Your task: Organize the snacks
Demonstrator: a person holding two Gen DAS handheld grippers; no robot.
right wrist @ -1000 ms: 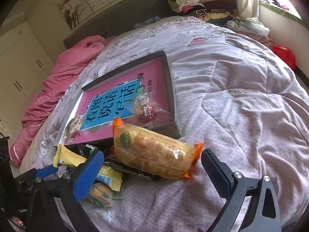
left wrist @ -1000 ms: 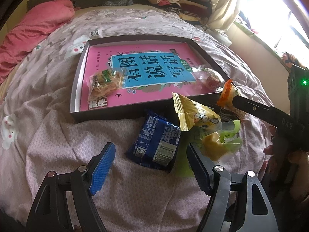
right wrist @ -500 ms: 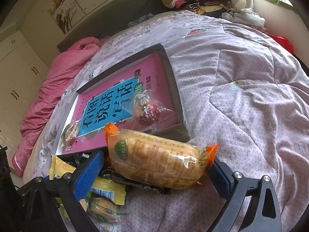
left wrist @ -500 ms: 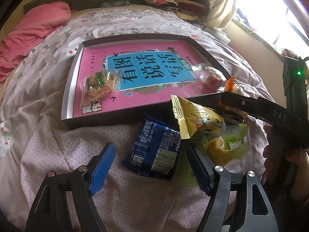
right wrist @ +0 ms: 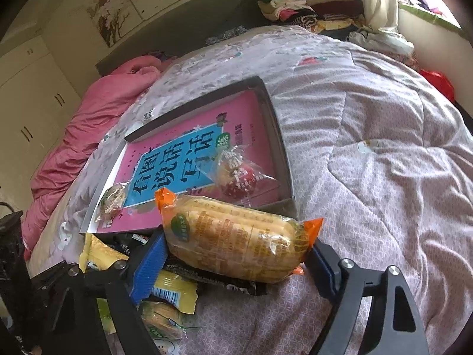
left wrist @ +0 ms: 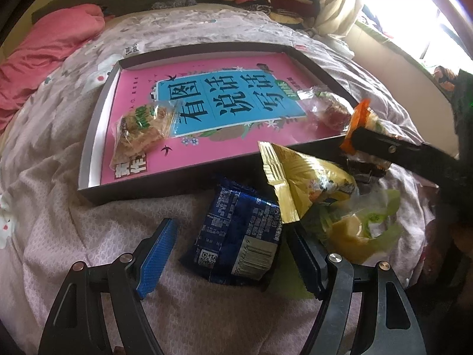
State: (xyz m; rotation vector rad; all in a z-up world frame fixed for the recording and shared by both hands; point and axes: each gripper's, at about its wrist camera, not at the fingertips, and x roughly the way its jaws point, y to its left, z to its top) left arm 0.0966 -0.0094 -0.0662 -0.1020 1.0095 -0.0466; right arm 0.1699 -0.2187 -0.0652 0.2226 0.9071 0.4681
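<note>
Snacks lie in a heap on the bed [left wrist: 53, 236], just in front of a flat box [left wrist: 97, 136] with a pink book [left wrist: 207, 136] inside.

From the left wrist camera: the left tongs [left wrist: 233, 261] hang wide apart over a blue pack [left wrist: 236, 239], holding nothing. Half a second ago they looked the same, only a bit farther back, so they have crept closer to the blue pack. A gold bag [left wrist: 298, 177] leans on the blue pack, and a green pack [left wrist: 363, 230] sits to the right. Two snacks are already in the box: a cracker pack [left wrist: 142, 130] on the left and a red sweet [left wrist: 332, 112] on the right. At the right edge, a dark finger of the right tongs reaches in by an orange pack [left wrist: 362, 121].

From the right wrist camera: the right tongs [right wrist: 233, 261] have squeezed in. A second ago the fingers stood well apart from the orange pack [right wrist: 236, 242]; now both blue pads [right wrist: 147, 266] press on its ends. The pack looks gripped, just in front of the box [right wrist: 283, 159]. I think it is the next snack to go in. The blue, gold and green ones must wait.
</note>
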